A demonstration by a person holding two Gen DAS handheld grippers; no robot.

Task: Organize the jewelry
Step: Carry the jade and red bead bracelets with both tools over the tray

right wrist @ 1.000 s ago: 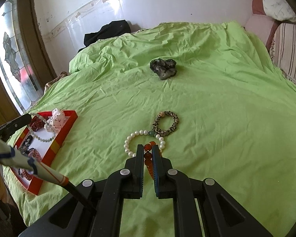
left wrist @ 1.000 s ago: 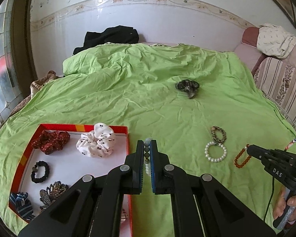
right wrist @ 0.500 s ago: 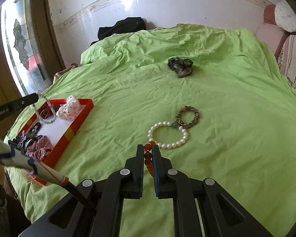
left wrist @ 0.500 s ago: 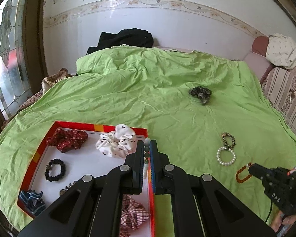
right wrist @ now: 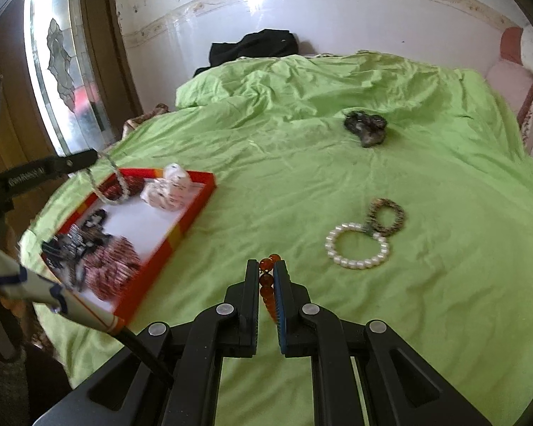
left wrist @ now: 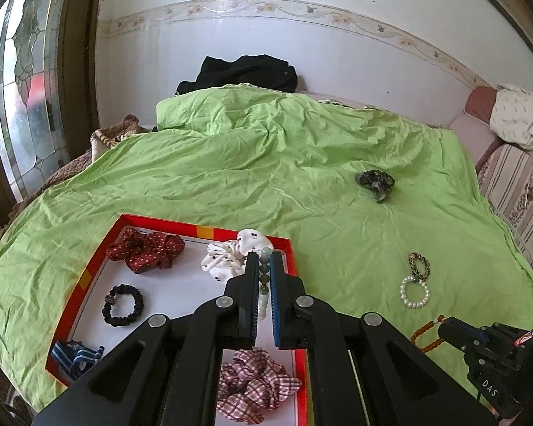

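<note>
Left claw (left wrist: 265, 277): clamping tight on a strand of pale green beads (left wrist: 264, 271), jaws nearly touching, beads pinched between the pads and poking out past the tips. Hanging over the right near part of the red-rimmed tray (left wrist: 202, 230), probably so the strand can be dropped inside with the rest.

Right claw (right wrist: 270, 280): also squeezing shut, gripping an amber bead bracelet (right wrist: 266, 278) that is showing between the pads. Hovering over bare green bedspread (right wrist: 337, 163), to the right of the tray, so seemingly heading the same way with its load.

Lying in the tray: a white spotted scrunchie (left wrist: 231, 254) at the far right, a dark red dotted scrunchie (left wrist: 145, 250) at the far left, a black hair tie (left wrist: 122, 304) nearer, a blue striped scrunchie (left wrist: 75, 355) at the near left corner, a checked scrunchie (left wrist: 254, 387) at the near right. Being gathered there, by the look of it, to keep small pieces together.

Waiting outside, right of the tray on the bedspread: a pearl bracelet (right wrist: 357, 245) touching a leopard-print hair tie (right wrist: 385, 214) just beyond it, and farther off, well apart, a dark patterned scrunchie (right wrist: 366, 127). Likely staying there only because not yet collected.

Lying at the far edge by the wall: black clothing (left wrist: 241, 71).
</note>
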